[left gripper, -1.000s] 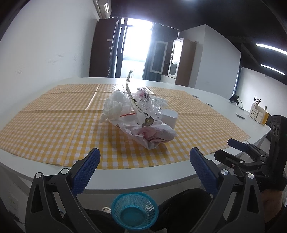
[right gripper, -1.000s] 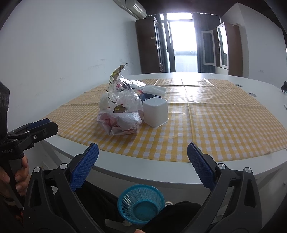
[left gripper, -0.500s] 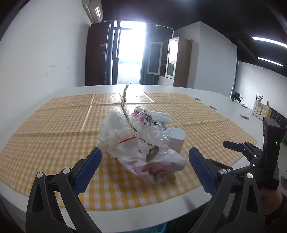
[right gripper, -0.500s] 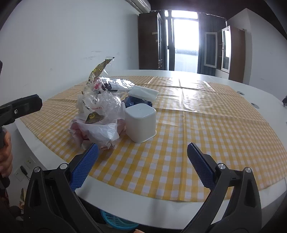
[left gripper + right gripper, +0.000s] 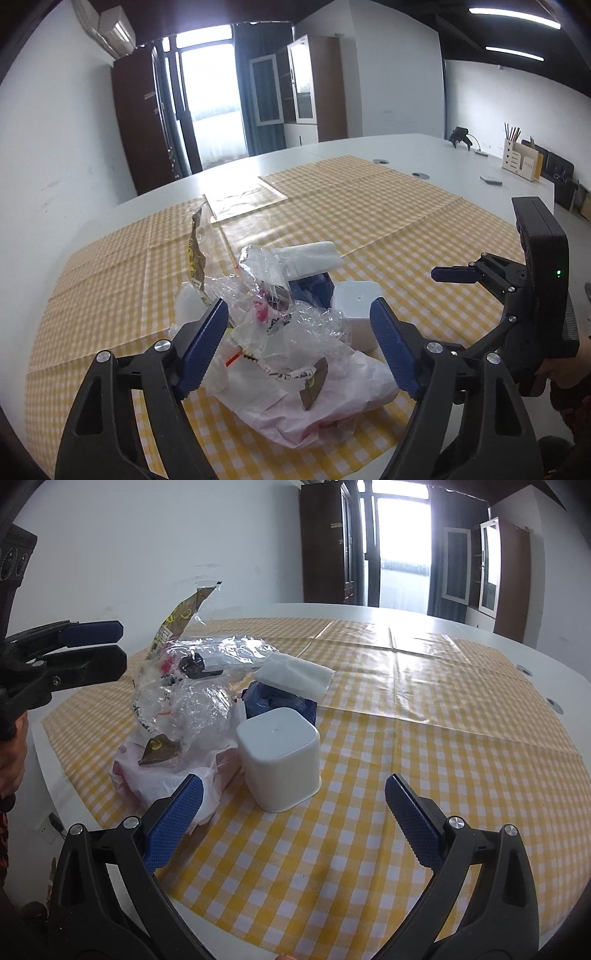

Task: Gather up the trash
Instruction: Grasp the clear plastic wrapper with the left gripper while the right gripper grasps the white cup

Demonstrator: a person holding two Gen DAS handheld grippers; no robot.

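Trash pile [image 5: 291,350] sits on the yellow-checked tablecloth [image 5: 388,221], near the table's close edge, on the white table [image 5: 424,151]. Pile = crumpled clear plastic wrap [image 5: 295,325] on top of a white-pink plastic bag [image 5: 332,402], w/ a brown-yellow snack wrapper [image 5: 181,616] sticking up at the far left side, a white tissue pack [image 5: 295,674] lying on a blue packet [image 5: 273,701] behind, & a white square cup [image 5: 279,757] upside down, touching the bag's right side.

Left gripper [image 5: 299,343] hangs over the near side of the pile, pointing down at it; jaws are closing, still fairly wide, blue pads either side of the clear wrap in view but not pressing on it – nothing held. Seen from the right wrist cam it shows at the left edge [image 5: 92,646], beside the snack wrapper, apart from it.

Right gripper [image 5: 291,819] is wide open, empty, aimed at the cup; pads well short of it, left pad in front of the bag's edge, can't tell if touching. In the left cam it sits to the right of the pile [image 5: 458,275], apart from everything
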